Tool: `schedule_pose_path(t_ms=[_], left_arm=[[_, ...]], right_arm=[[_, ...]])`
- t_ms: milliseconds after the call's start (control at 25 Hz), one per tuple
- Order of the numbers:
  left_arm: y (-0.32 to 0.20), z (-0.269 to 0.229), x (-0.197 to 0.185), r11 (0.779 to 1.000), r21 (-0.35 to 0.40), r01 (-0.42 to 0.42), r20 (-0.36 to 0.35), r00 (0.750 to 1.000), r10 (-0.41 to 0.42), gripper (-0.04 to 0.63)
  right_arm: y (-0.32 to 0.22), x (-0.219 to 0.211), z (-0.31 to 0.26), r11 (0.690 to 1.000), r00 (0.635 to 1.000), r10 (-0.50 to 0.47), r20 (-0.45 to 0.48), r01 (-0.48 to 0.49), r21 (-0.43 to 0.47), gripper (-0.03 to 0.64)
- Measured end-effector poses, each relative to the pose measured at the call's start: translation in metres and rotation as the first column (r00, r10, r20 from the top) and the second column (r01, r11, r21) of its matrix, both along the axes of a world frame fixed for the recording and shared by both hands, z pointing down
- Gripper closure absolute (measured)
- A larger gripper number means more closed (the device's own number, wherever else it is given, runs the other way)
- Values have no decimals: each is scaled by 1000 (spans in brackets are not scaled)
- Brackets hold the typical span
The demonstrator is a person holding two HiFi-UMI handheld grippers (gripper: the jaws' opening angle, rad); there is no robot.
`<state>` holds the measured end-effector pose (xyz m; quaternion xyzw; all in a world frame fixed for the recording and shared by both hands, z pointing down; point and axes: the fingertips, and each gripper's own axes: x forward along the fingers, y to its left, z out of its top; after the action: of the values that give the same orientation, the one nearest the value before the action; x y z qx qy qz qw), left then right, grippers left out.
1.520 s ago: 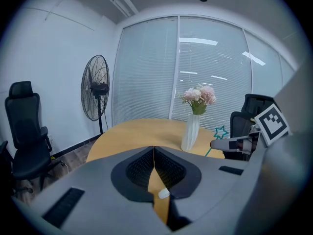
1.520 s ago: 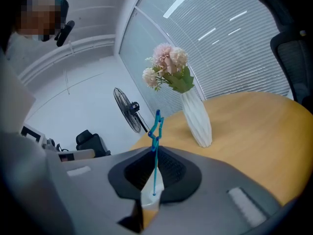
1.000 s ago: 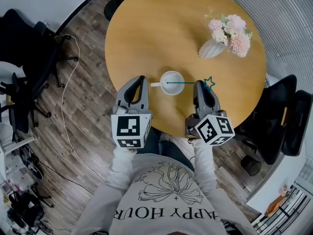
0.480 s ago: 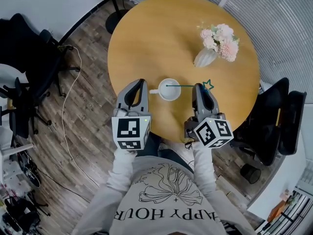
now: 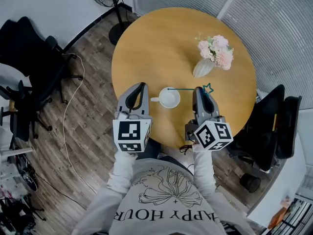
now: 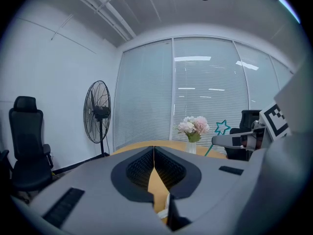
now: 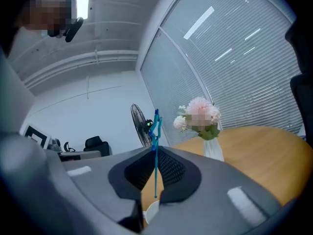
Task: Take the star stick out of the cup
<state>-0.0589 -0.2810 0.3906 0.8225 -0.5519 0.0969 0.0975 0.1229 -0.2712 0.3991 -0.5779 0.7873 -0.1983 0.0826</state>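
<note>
The person's hands are hidden under the marker cubes, so only grey sleeves (image 5: 122, 168) show behind the grippers. The left gripper (image 5: 142, 87) has its jaws pressed together with nothing between them. Through the gap below them a sliver of something white shows, too cut off to name. The right gripper (image 5: 198, 90) is clamped on the star stick (image 5: 188, 88), pinching it near the star end.

In the head view the stick lies across the picture — plain end at the left, over the far rim of the white cup (image 5: 169, 99), star at the right just past the right gripper's tips. That view cannot settle whether the plain end is inside the cup. In the right gripper view the stick runs straight up between the jaws, with the star edge-on and thin and the plain end bare above the cup's rim. The left gripper view shows it slanted, star end highest.

The cup stands on the round wooden table (image 5: 156, 48) between the two grippers. Farther off is a vase of pink flowers (image 5: 211, 55), and beyond the table a standing fan (image 6: 99, 112).
</note>
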Motion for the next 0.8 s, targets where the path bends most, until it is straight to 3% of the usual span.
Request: schedule_pose_path(t_ms=[800], left_arm=[[-7,-48,-14,994,106,11,-8,1000,-10,588]], right_arm=[[-12,-7,-49,994,999,12,-32,-8,106,592]])
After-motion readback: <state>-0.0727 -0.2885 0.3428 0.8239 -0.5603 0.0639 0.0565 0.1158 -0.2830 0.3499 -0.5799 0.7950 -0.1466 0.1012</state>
